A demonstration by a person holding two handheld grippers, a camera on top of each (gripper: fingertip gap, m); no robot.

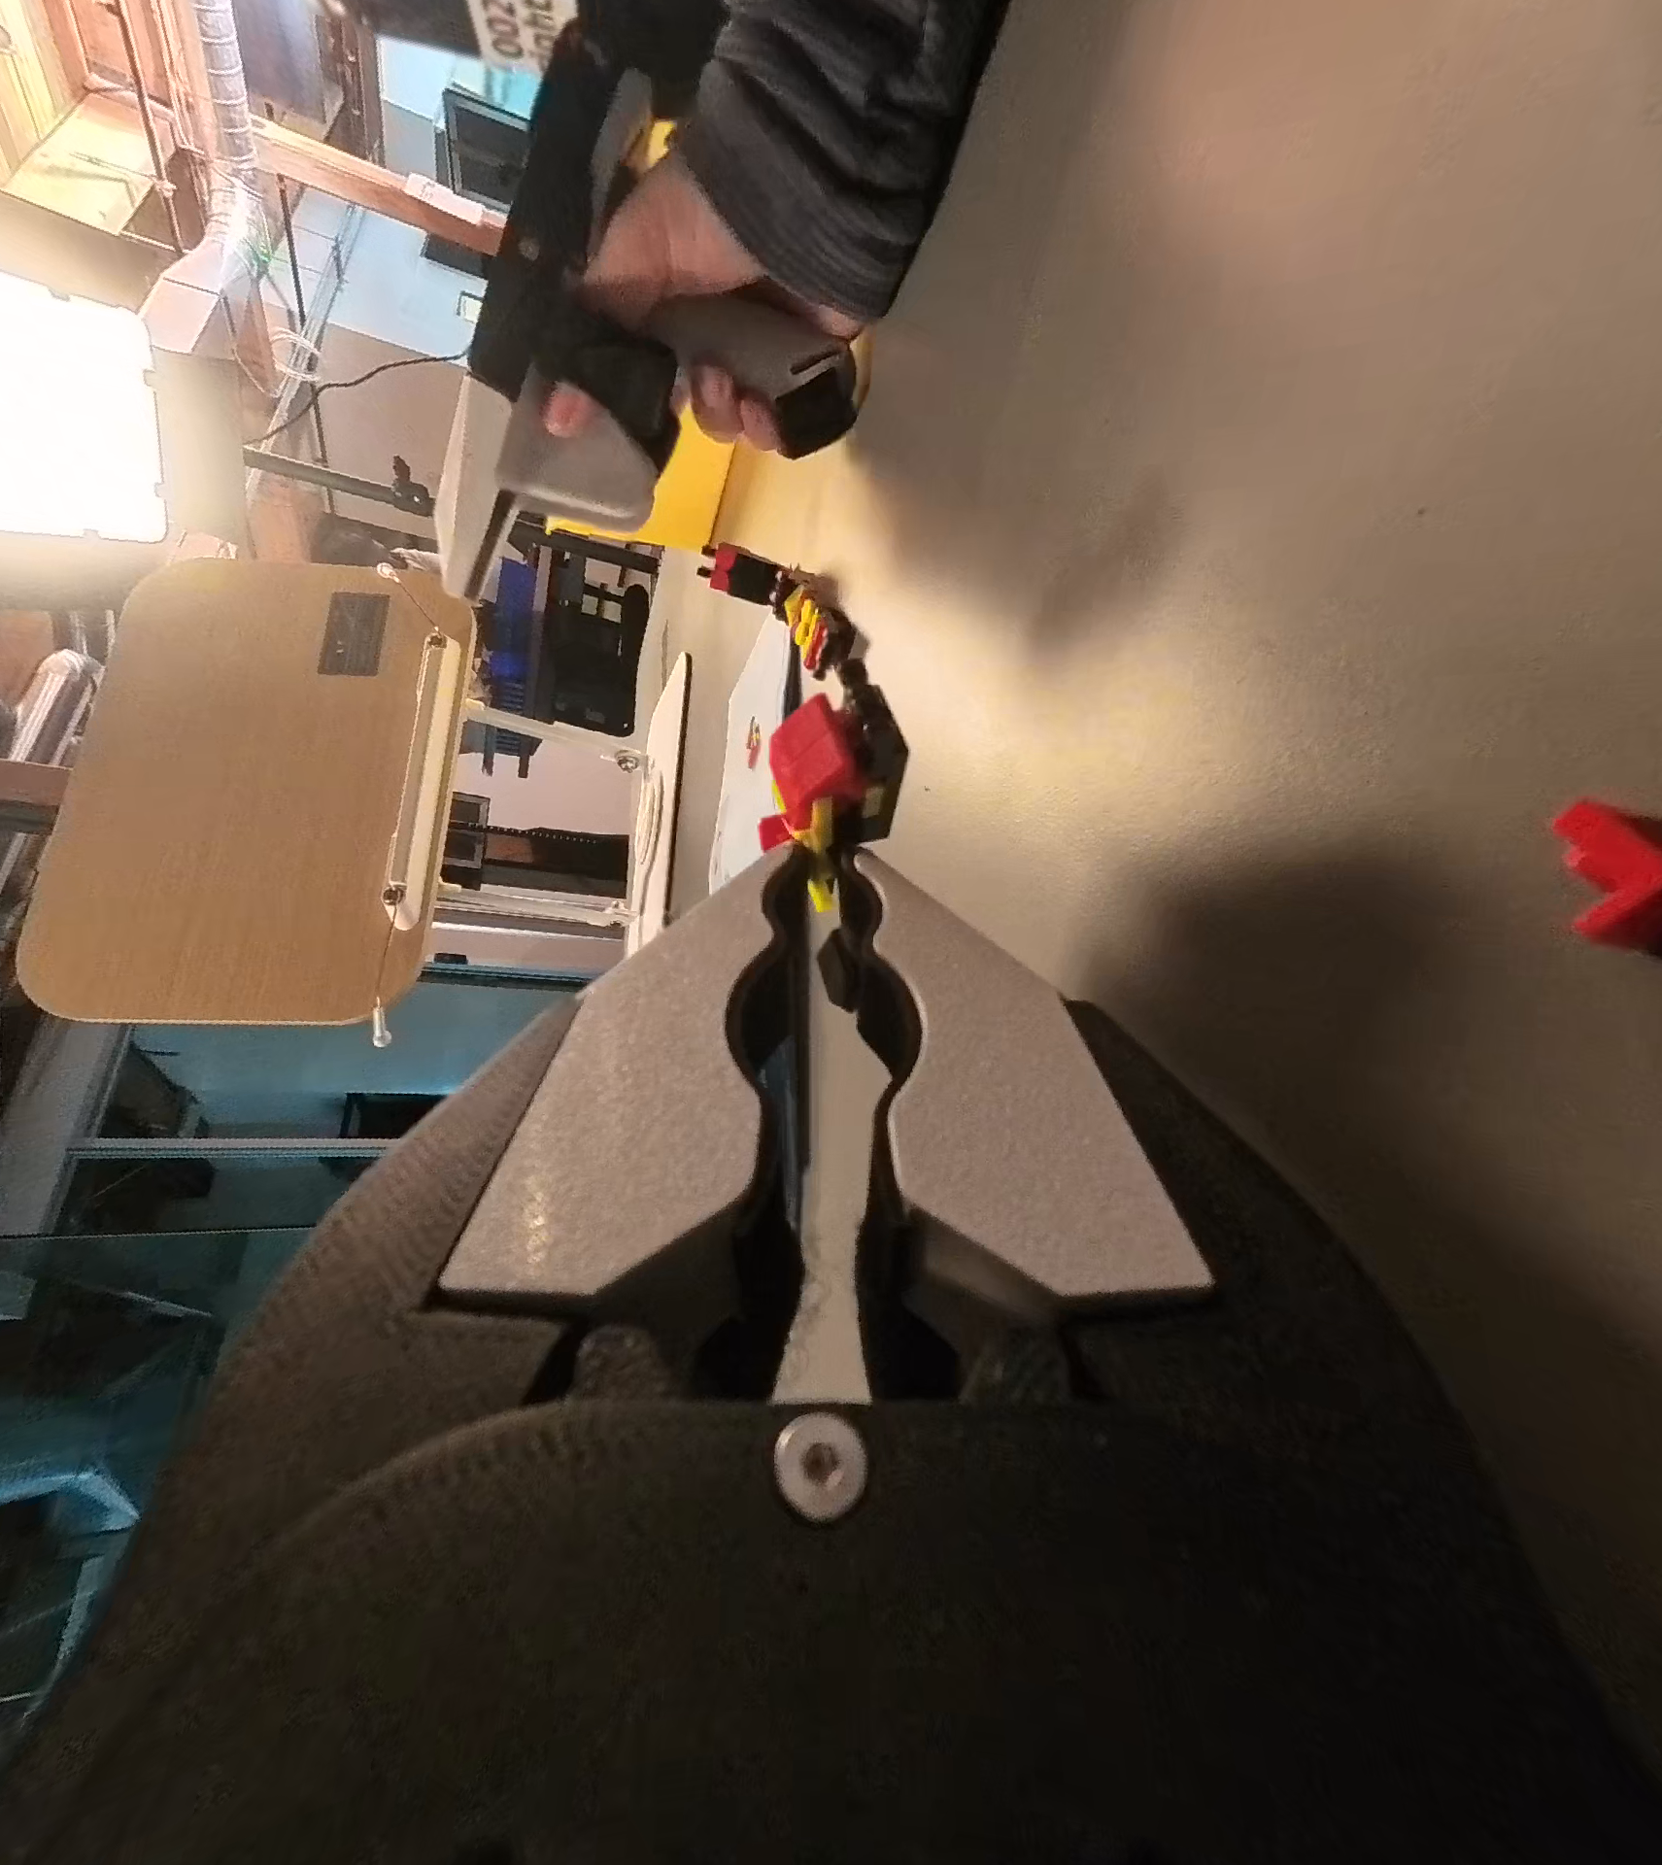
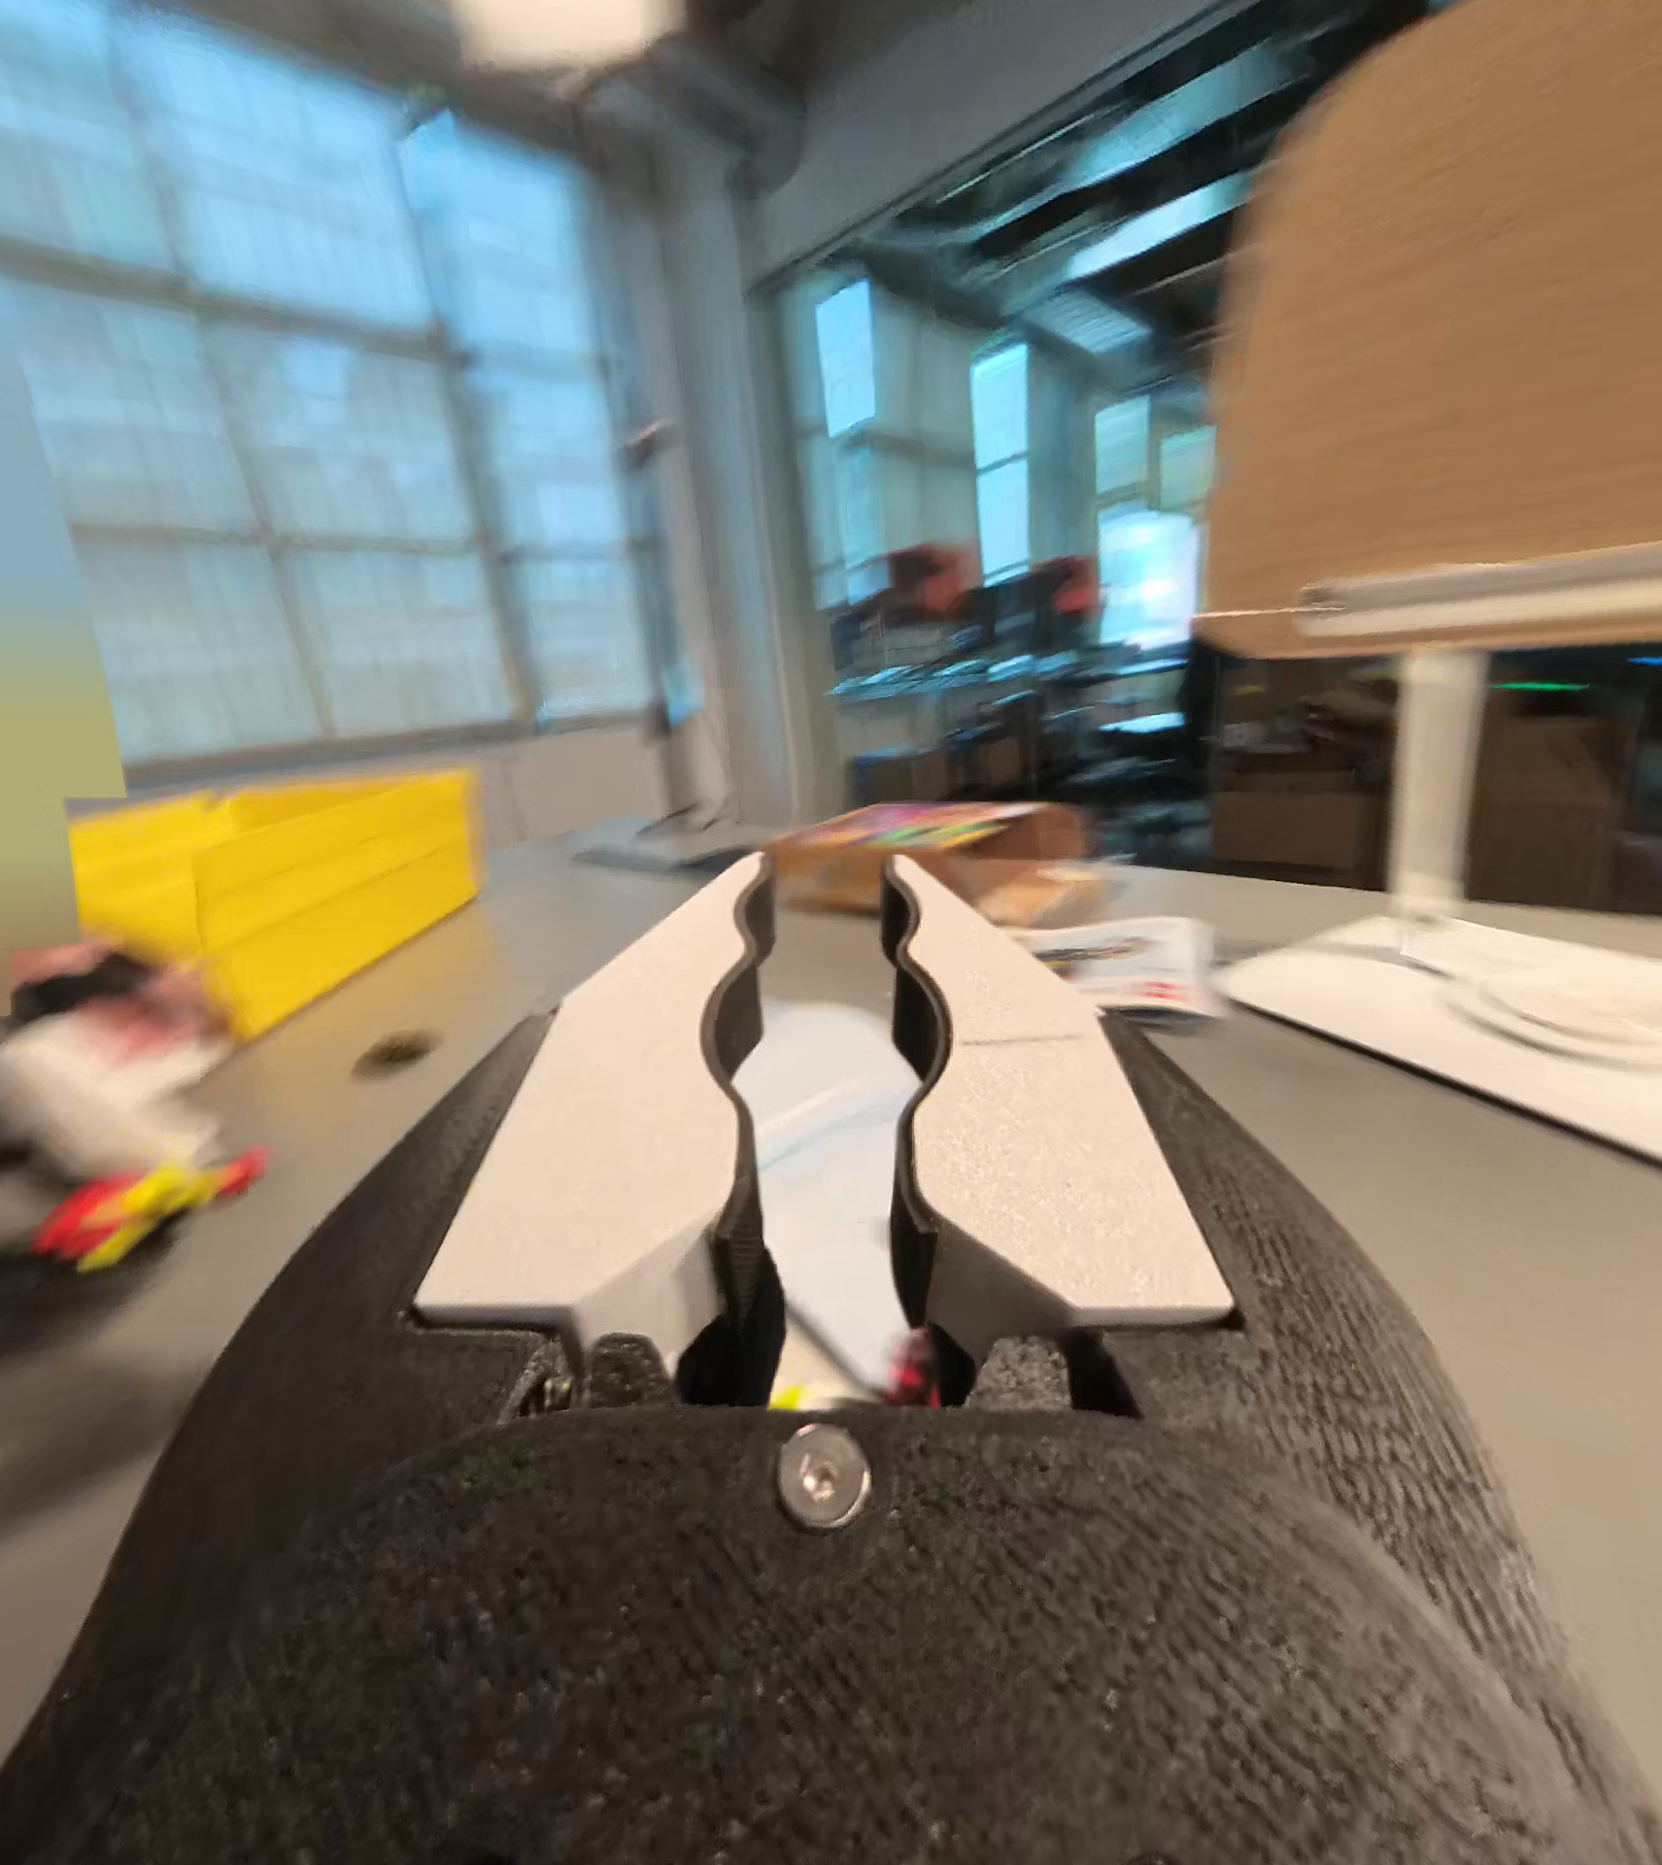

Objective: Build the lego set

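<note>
1. the left gripper (image 1: pixel 821 876) is seen rolled sideways, its fingers nearly closed on a small yellow lego piece (image 1: pixel 818 880) at the tips.
2. a red, yellow and black lego build (image 1: pixel 832 767) sits on the grey table (image 1: pixel 1311 505), just beyond those tips.
3. a loose red brick (image 1: pixel 1619 880) lies well apart.
4. the right gripper (image 2: pixel 824 876) is held above the table, fingers parted, nothing between them.

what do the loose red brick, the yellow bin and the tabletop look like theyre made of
Red brick: hard moulded plastic by the look, with crisp edges and an even, saturated colour.
Yellow bin: probably rigid plastic, uniformly coloured with straight walls; motion blur hides its finish.
Tabletop: a smooth grey matt sheet, perhaps laminate, giving only soft reflections; the exact material stays open.
</note>
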